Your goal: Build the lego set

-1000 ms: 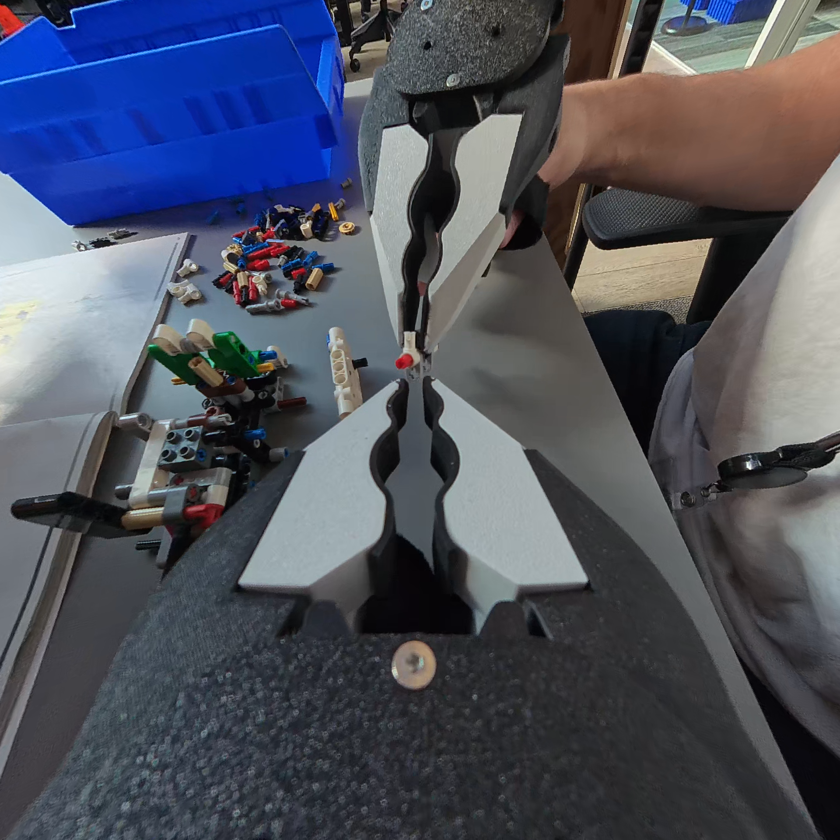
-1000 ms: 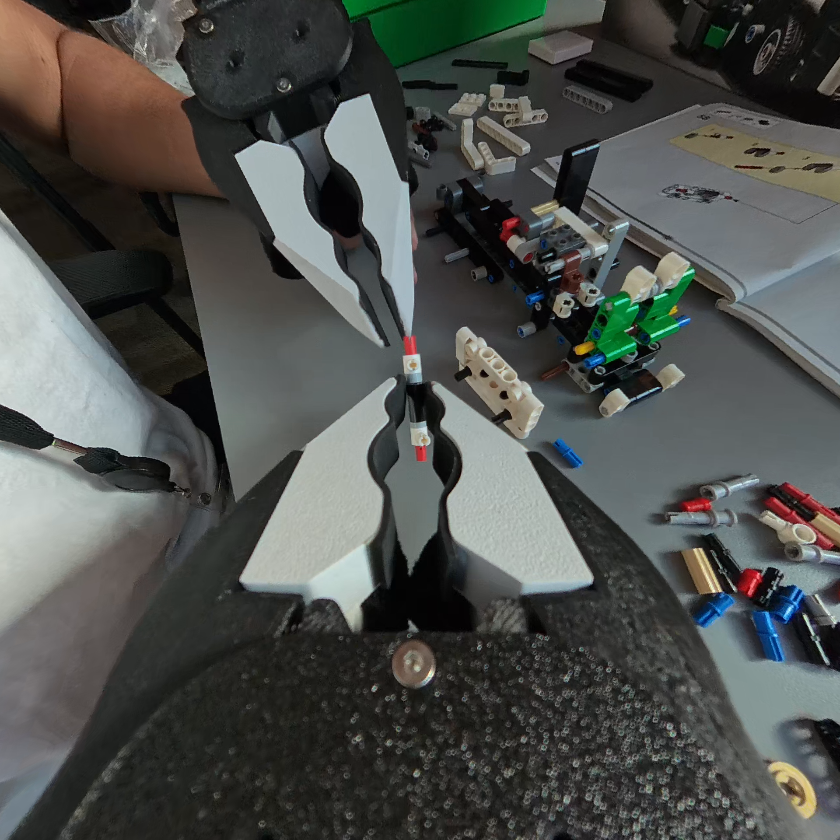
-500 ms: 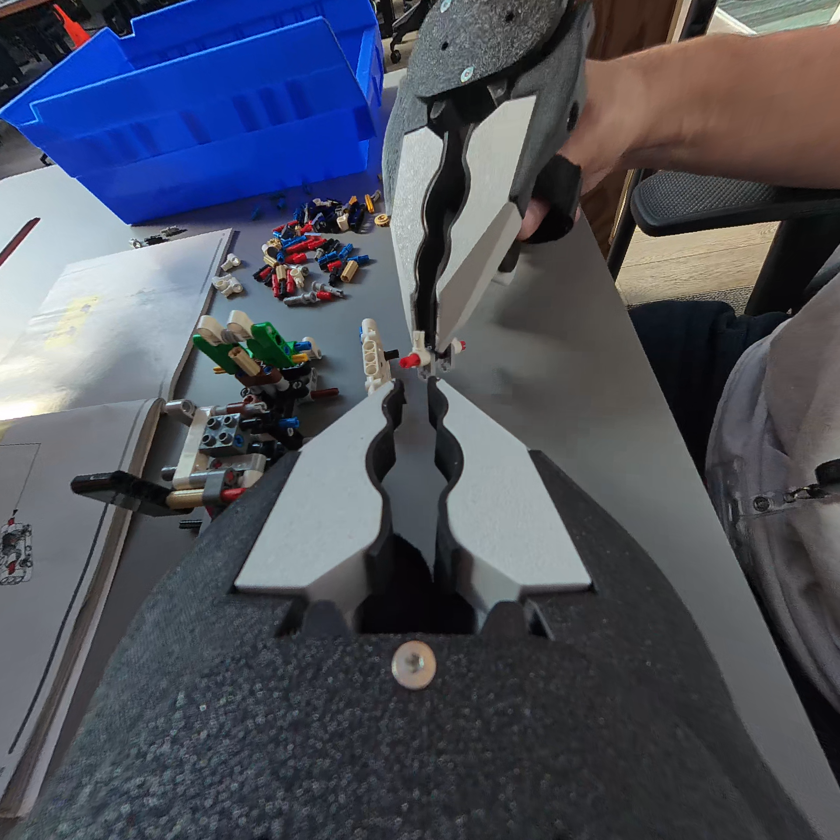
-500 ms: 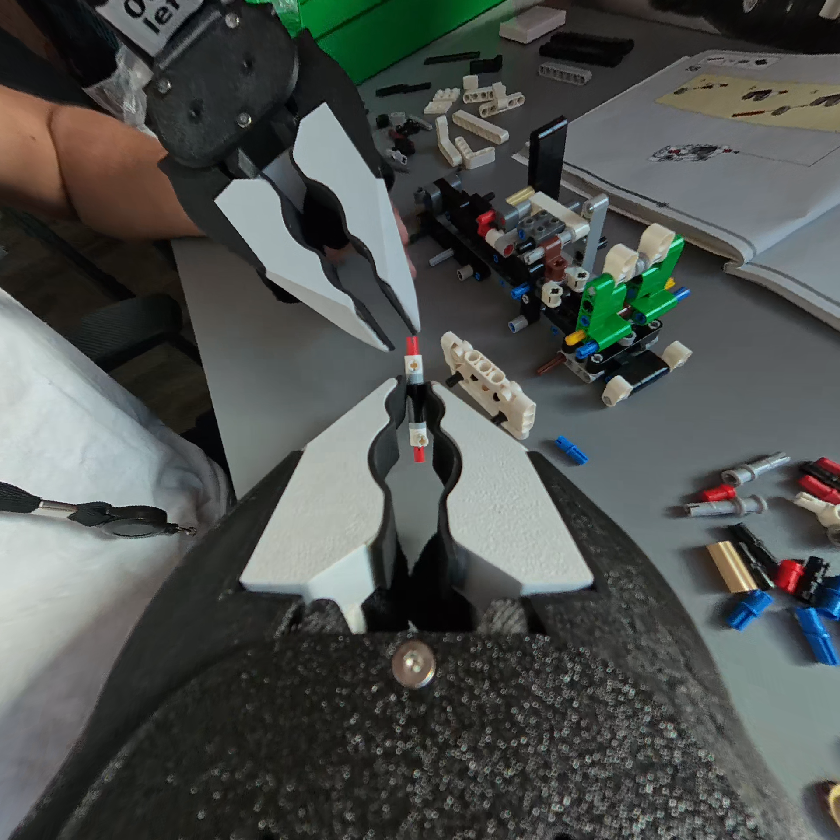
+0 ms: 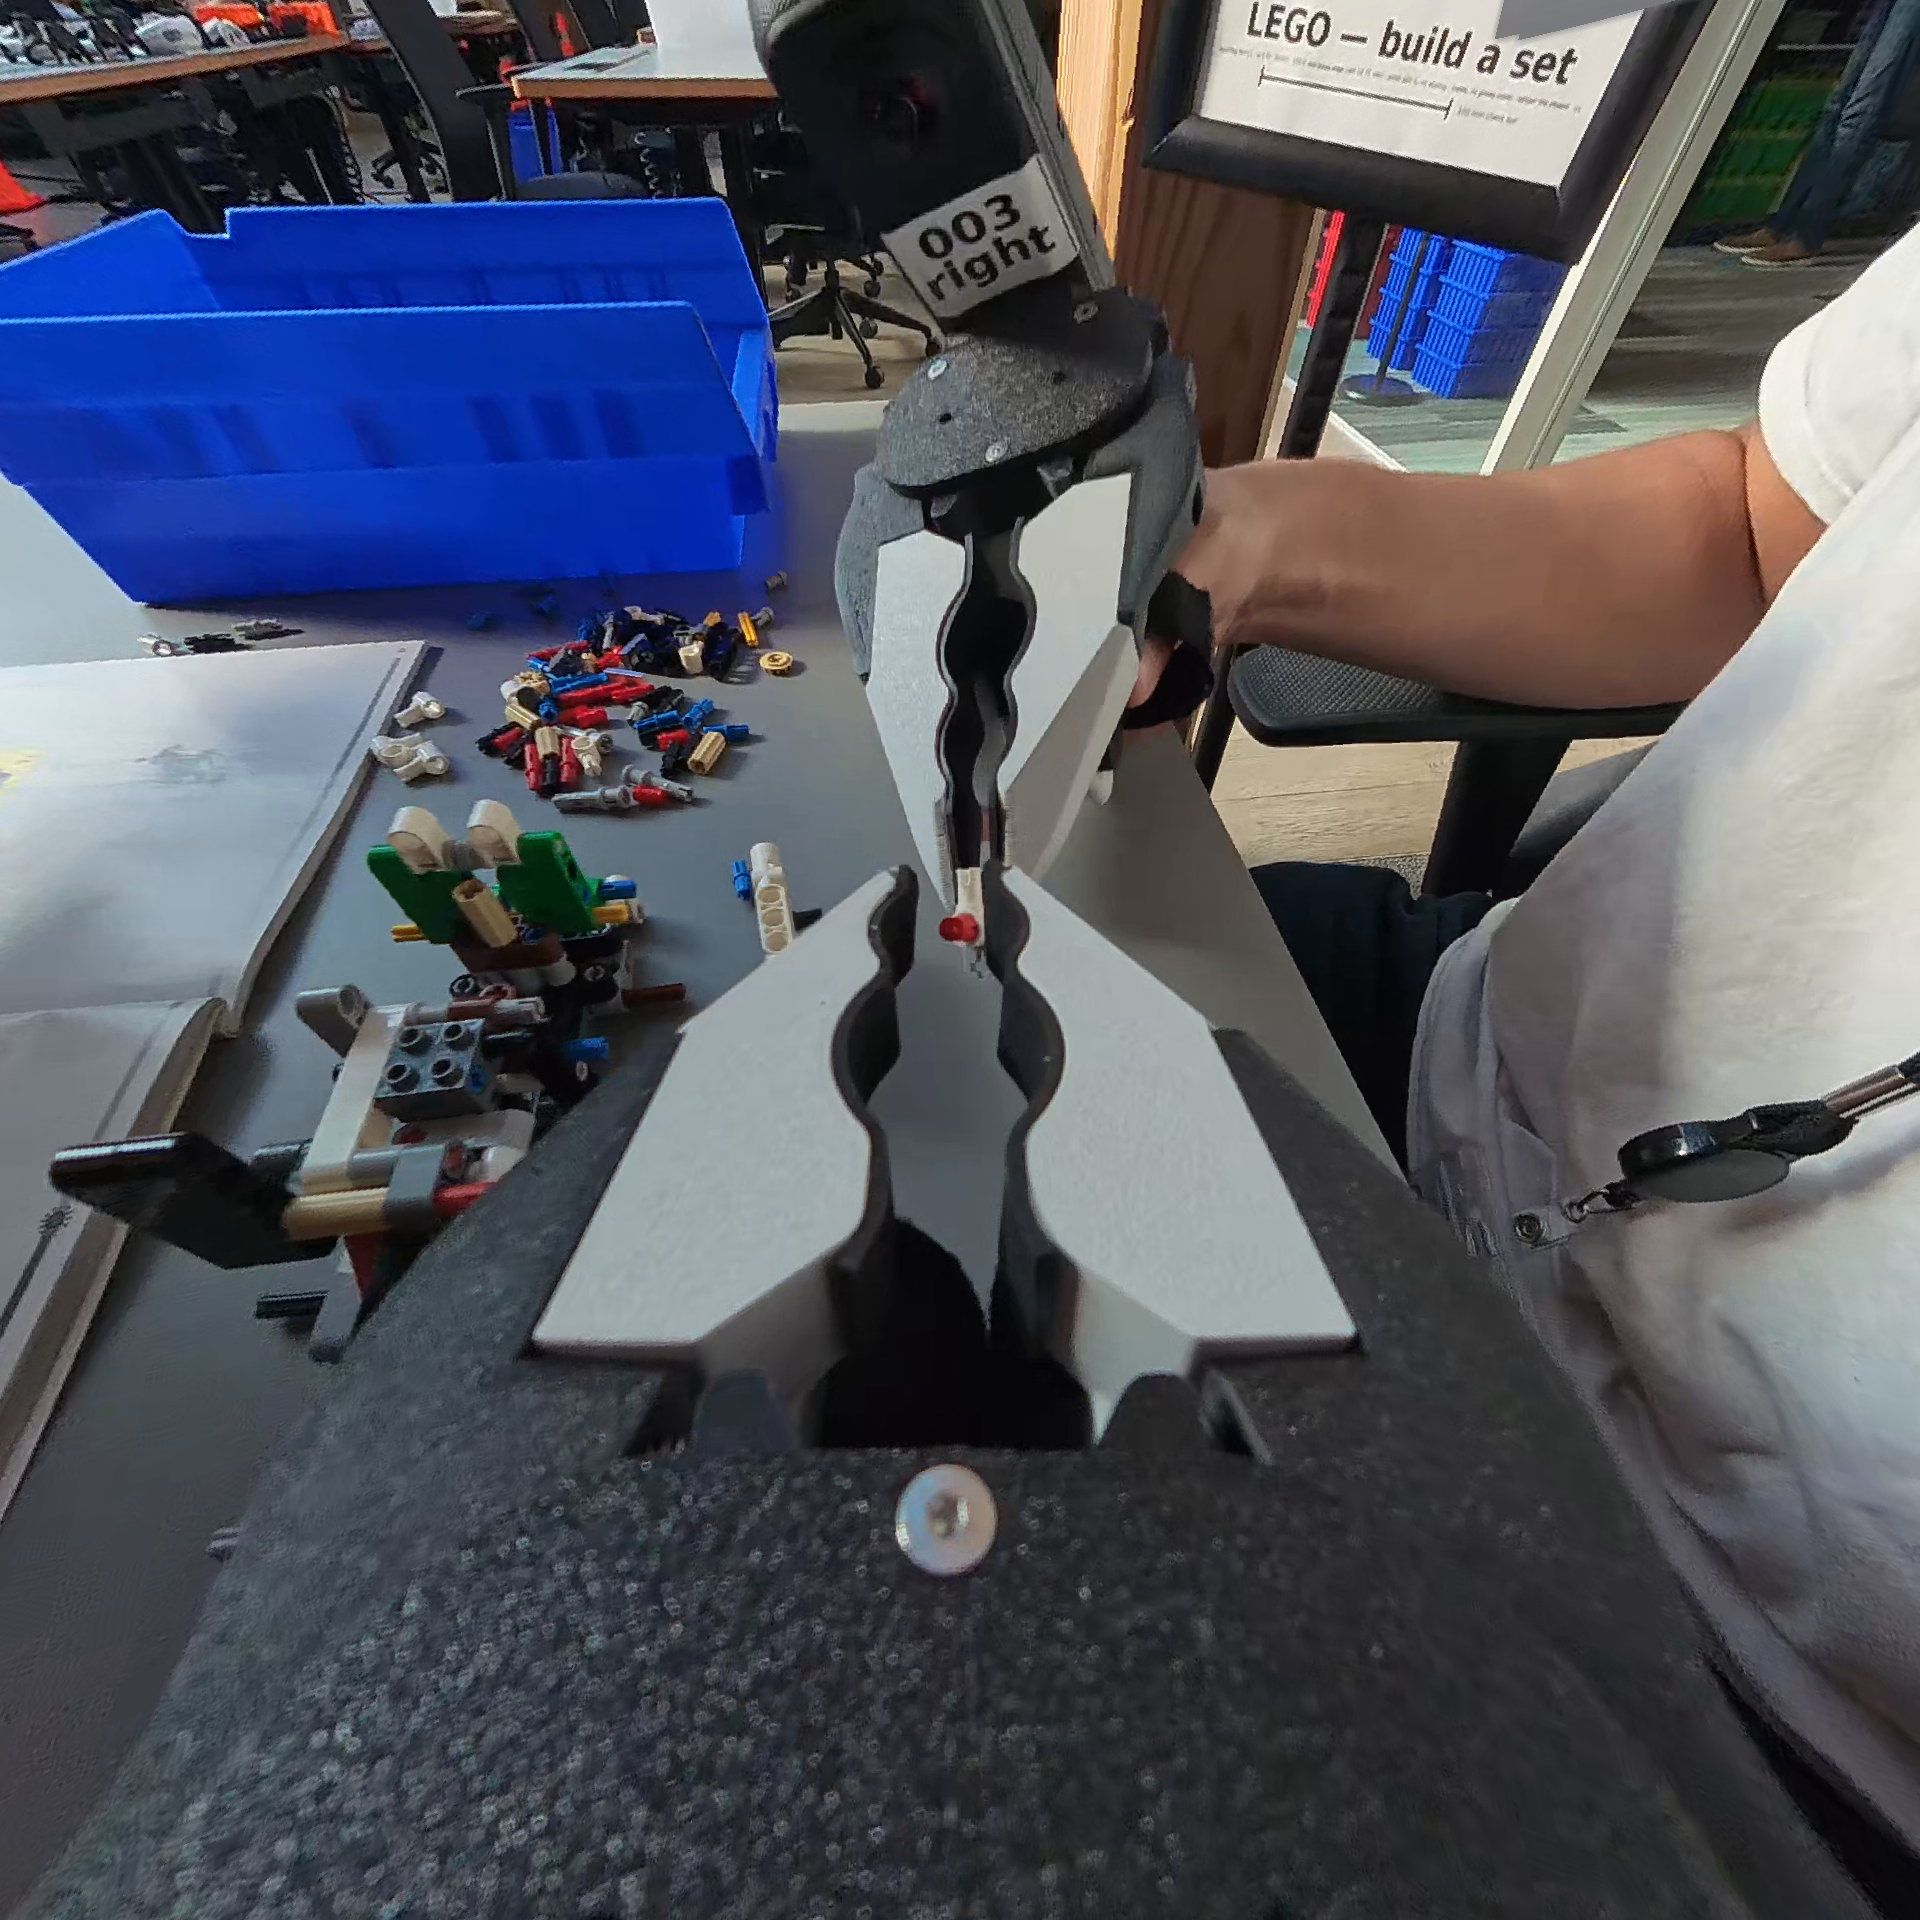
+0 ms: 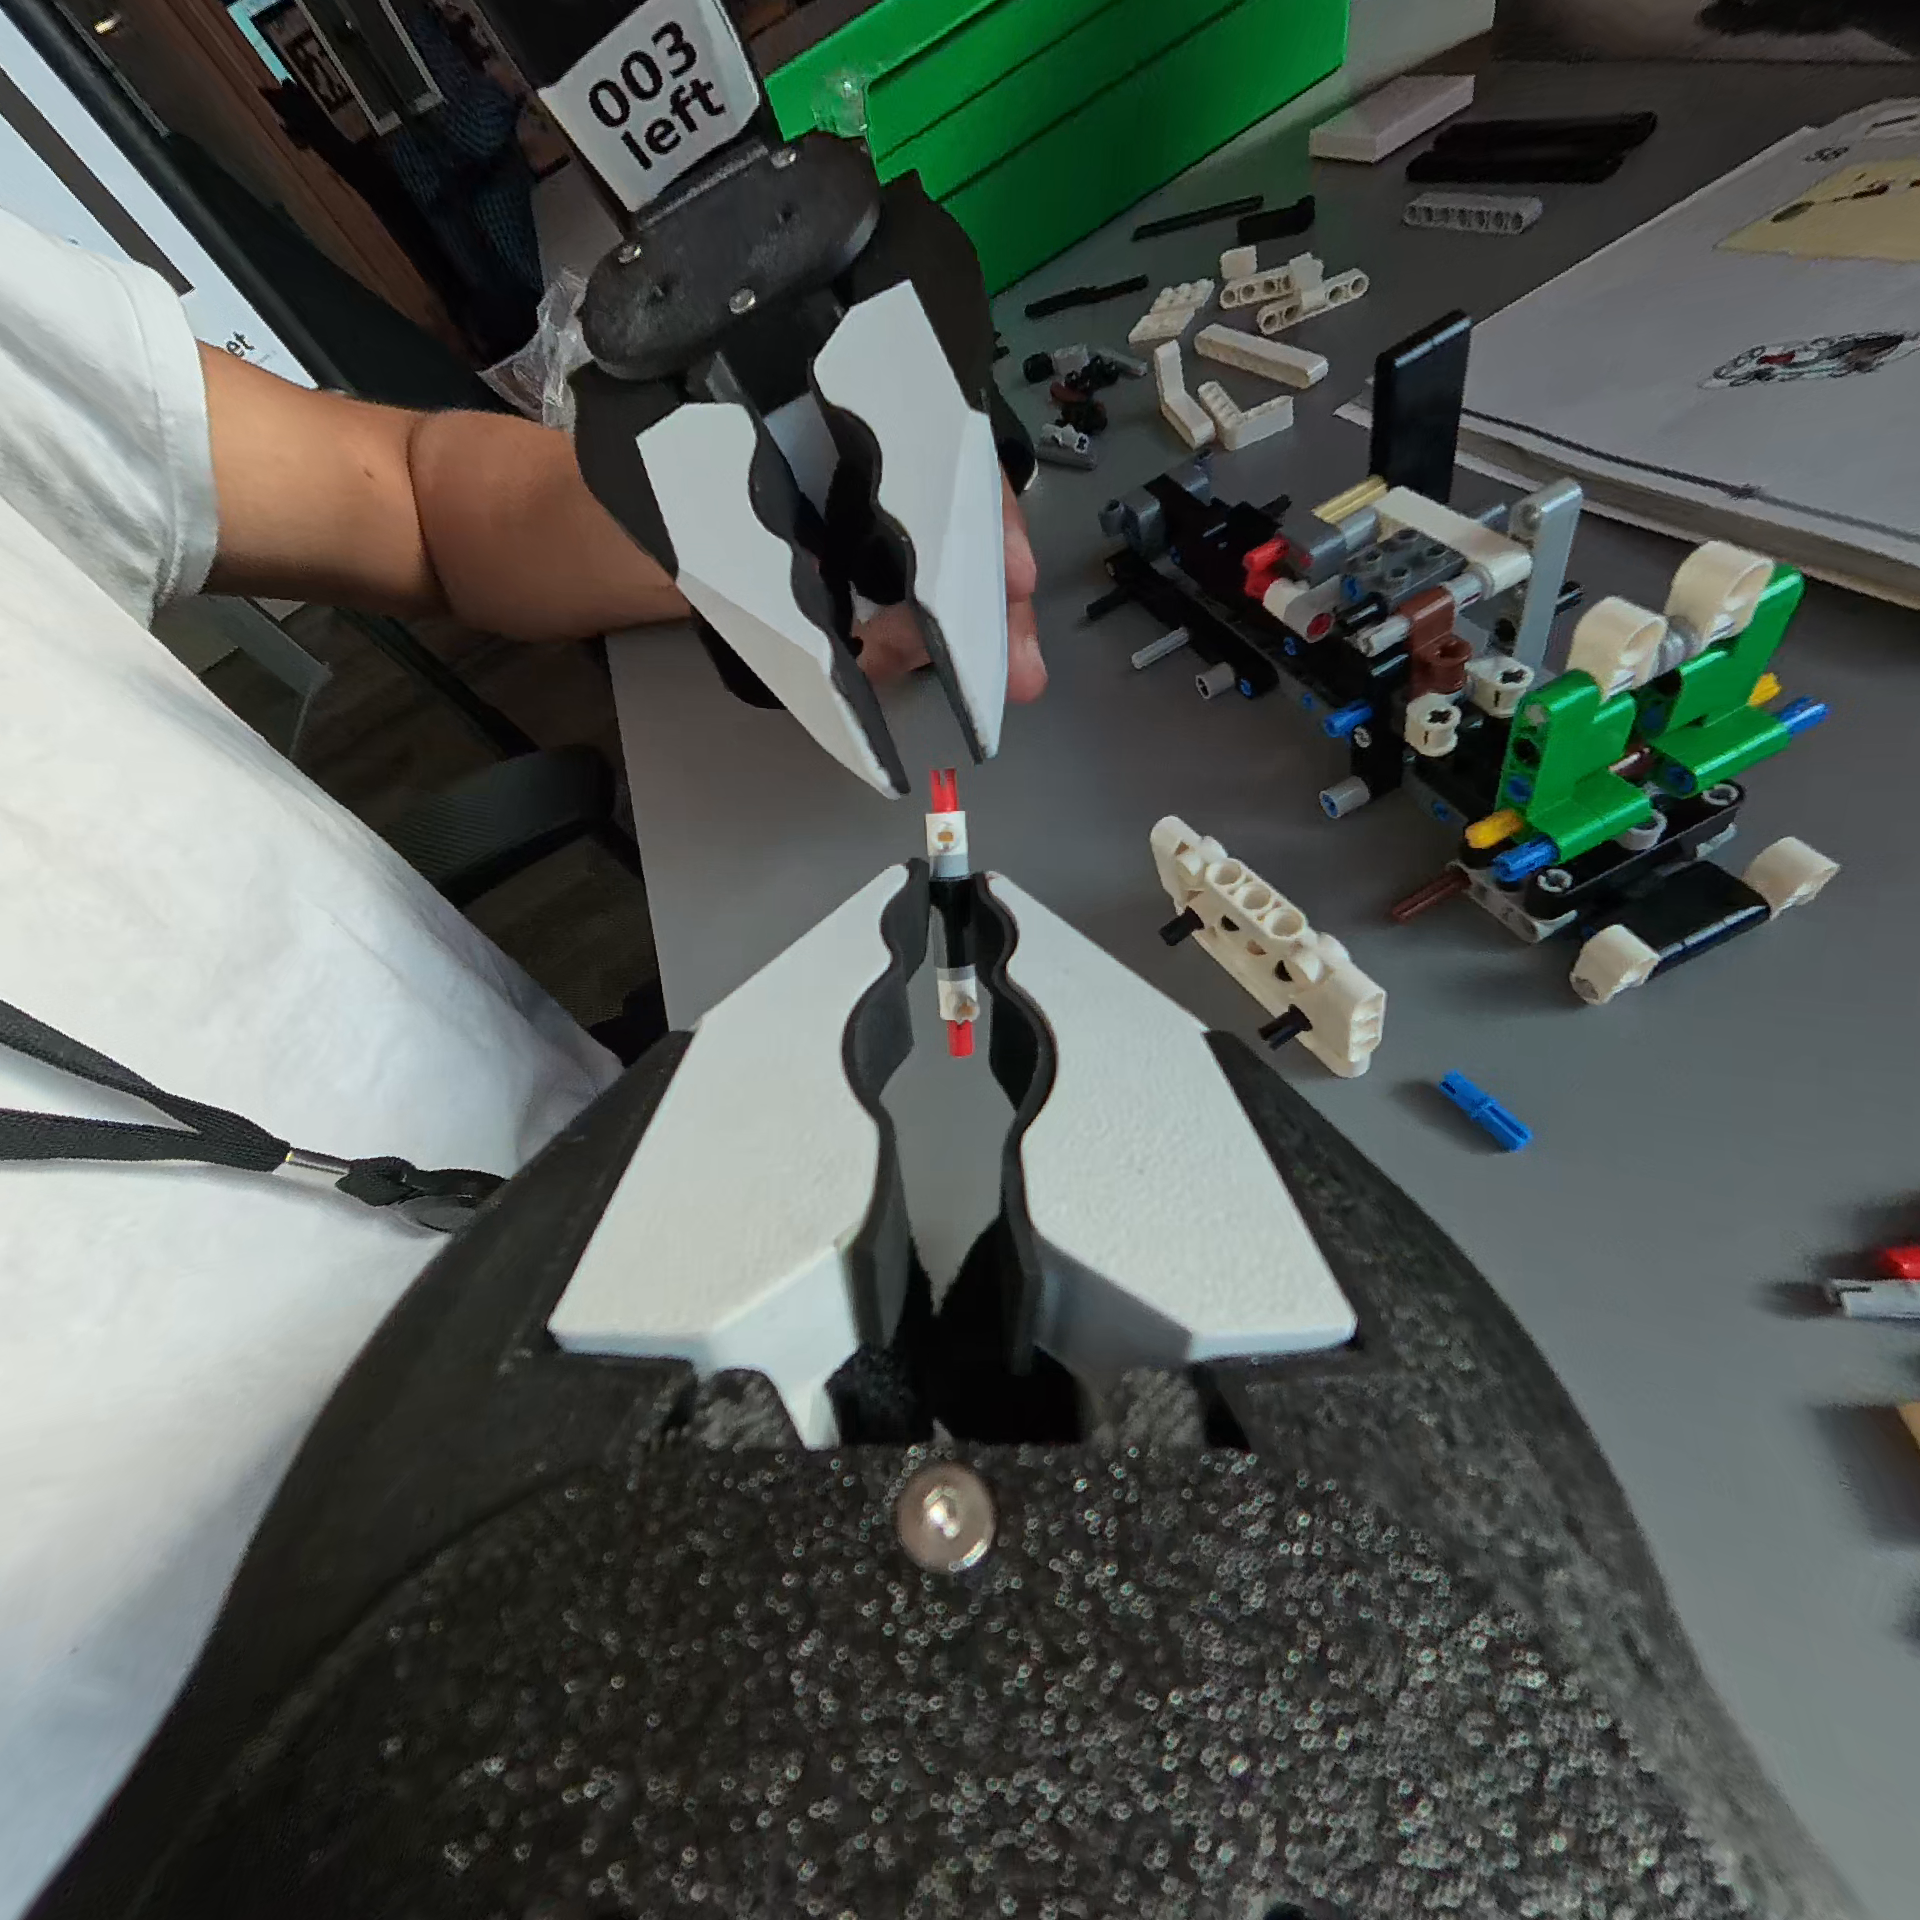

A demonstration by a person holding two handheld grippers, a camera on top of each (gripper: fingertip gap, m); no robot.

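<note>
Slippage is the risk: the right tool (image 6: 951, 883) pinches a thin red-tipped axle (image 6: 953, 914) by its black middle, so a knock from the spread, empty left tool (image 6: 932, 774) just beyond its tip could, I think, twist it free. Below, a grey worktop (image 6: 1558, 1226) with scattered bricks; office beyond.

Bright daylight, soft shadows; glare on open booklet (image 5: 156, 790); fisheye-bent edges; right edge motion-blurred.
</note>
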